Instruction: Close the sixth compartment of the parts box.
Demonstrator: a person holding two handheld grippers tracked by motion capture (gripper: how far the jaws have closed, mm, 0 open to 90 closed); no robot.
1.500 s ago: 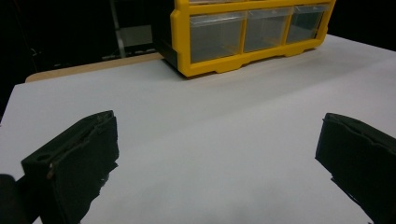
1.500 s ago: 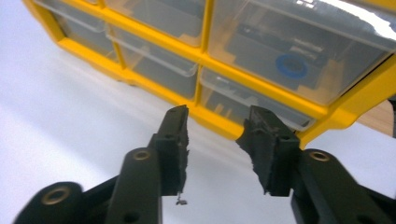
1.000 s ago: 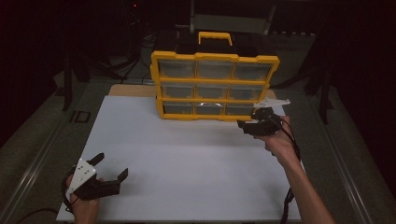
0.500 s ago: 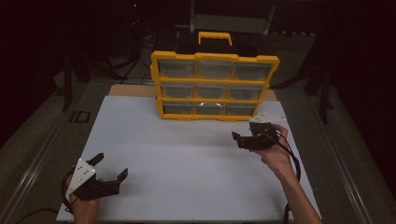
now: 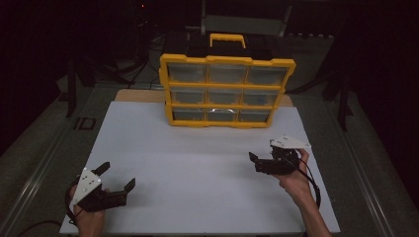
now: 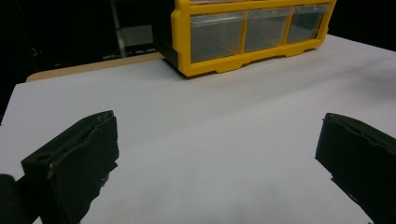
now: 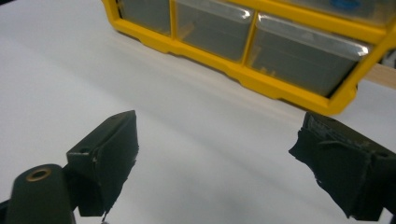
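Right tongs [image 5: 263, 163] are wide open with nothing between the jaws. They've just been opening, and they sit low over the bare white sheet [image 5: 197, 163] on the right side of the desk [image 5: 143, 95]. Left tongs [image 5: 116, 181] are open and empty too, parked near the front left corner of the sheet in the person's hand.

The thing in play looks like the yellow organizer [image 5: 226, 91], standing upright at the far edge of the sheet, three rows of three clear drawers, black handle on top. From the right tongs it's ahead and a bit left, clear sheet in between, not touching. In the right gripper view the bottom row of drawers [image 7: 299, 56] sits just past the jaws, and the corner drawer is the nearest. From the left tongs it's well apart, far across the sheet; the left gripper view catches its lower left corner [image 6: 187, 70] up top.

My read: this is a between-moves moment, tongs empty and off the box. If a drawer comes next, I'd come in level with the drawer front, centre the jaws on the pull lip, and pinch only once it's squarely between the pads. I'd brace the frame with the left tongs, since a box standing tall like that could slide or tip when tugged.
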